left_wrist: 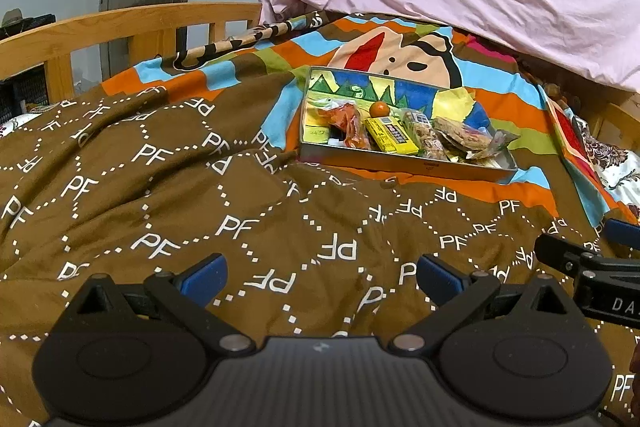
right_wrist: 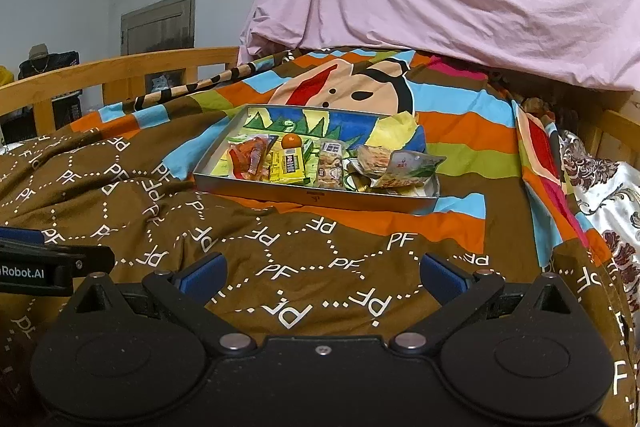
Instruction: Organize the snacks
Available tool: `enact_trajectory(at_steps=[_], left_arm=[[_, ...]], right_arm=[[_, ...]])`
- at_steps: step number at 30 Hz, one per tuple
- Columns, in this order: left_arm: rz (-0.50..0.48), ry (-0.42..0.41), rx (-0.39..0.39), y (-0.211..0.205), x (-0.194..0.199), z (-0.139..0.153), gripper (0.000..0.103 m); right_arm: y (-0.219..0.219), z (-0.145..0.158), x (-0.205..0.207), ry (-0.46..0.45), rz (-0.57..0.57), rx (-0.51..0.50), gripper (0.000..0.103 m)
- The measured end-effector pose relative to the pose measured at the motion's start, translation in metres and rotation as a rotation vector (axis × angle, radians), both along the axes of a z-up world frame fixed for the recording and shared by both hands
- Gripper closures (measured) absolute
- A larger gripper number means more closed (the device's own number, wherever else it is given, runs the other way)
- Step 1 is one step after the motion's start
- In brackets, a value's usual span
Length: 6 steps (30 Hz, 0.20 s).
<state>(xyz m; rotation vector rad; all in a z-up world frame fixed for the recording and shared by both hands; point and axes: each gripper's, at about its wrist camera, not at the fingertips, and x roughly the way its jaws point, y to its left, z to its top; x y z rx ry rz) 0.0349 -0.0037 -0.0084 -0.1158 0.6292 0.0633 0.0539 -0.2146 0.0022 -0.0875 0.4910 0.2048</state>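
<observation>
Partly hidden under overlapping wrappers, the floor of the metal tray [right_wrist: 256, 187] shows only at its far half. Snacks crowd its near edge: one red packet [right_wrist: 249, 155], one yellow box [right_wrist: 289, 167], one orange fruit [right_wrist: 291, 141], and crumpled packets [right_wrist: 394, 169] at right, too jumbled to count. Brown bedspread [left_wrist: 160, 195] lies bare between tray and grippers. Left gripper [left_wrist: 322, 277] and right gripper [right_wrist: 322, 277] are both spread wide, holding nothing.

Left gripper [left_wrist: 322, 277] and right gripper [right_wrist: 322, 277] gape (side by side).
</observation>
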Motion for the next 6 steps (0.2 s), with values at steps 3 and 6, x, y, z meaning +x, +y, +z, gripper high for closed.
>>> enact_trajectory(at_steps=[3, 6], left_arm=[[-0.001, 0.000, 0.000, -0.0001, -0.0001, -0.0001, 0.000], [0.000, 0.000, 0.001, 0.0000, -0.0001, -0.0002, 0.000]], right_arm=[[0.0011, 0.0009, -0.0003, -0.004, 0.006, -0.006, 0.001], [0.0015, 0.0008, -0.0006, -0.003, 0.006, -0.006, 0.001]])
